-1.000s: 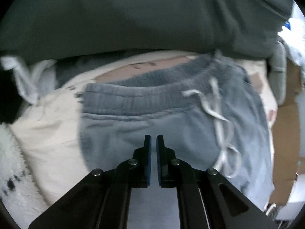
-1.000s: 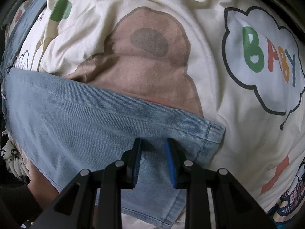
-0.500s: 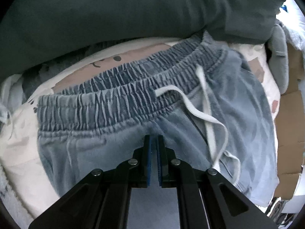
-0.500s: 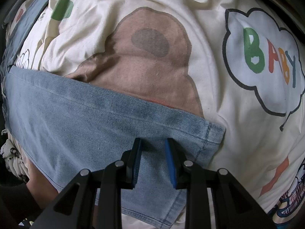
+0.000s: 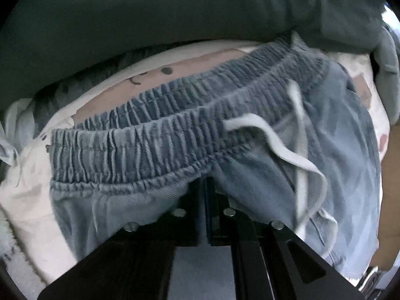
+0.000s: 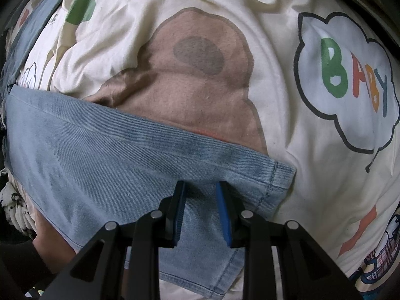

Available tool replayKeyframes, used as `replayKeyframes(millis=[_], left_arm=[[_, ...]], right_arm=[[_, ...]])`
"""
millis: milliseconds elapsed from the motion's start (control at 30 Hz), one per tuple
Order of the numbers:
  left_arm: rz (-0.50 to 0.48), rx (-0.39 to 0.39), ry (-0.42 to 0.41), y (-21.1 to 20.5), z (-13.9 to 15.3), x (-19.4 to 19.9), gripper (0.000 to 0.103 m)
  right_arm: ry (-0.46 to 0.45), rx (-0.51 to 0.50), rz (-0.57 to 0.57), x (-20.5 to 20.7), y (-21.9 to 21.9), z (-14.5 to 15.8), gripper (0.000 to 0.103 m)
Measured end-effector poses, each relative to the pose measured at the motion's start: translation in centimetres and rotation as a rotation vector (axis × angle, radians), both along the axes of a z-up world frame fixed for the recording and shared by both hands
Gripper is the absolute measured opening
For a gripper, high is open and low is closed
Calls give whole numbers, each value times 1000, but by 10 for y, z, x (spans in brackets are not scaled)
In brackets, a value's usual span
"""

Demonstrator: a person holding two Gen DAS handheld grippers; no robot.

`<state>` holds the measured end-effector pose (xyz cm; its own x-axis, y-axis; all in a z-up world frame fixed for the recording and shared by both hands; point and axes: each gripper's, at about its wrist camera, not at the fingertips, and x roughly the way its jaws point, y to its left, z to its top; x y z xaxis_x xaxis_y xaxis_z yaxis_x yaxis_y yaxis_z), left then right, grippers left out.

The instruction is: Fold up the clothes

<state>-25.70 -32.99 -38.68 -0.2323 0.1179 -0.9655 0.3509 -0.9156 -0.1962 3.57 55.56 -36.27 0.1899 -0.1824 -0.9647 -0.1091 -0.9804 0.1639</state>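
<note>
Left wrist view, left gripper (image 5: pixel 208 187) pinching blue drawstring trousers (image 5: pixel 262 175) below the elastic waistband, cream printed sheet (image 5: pixel 30 200) underneath, dark garment (image 5: pixel 175 12) across the top; right wrist view, right gripper (image 6: pixel 201 195) partly spread astride the trouser leg hem (image 6: pixel 125 162) at lower centre, "BABY" cloud print (image 6: pixel 350 85) upper right.

left gripper (image 5: pixel 208 187) dropped closer onto the denim pants (image 5: pixel 250 175), jaws closed (fabric bunched over them), waistband (image 5: pixel 150 140) looming larger
</note>
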Motion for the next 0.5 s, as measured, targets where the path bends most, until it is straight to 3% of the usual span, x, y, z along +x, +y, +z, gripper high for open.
replayKeyframes(millis=[267,433,500], left_arm=[[-112,14,94,30,61,-15,5],[-136,45,150,46,72,-60,5],[-146,58,170,51,79,-67,6]], right_arm=[[19,-12,-16,-4,4,5,25],[24,-24,-22,-8,6,7,25],[21,-29,-26,10,39,13,25]])
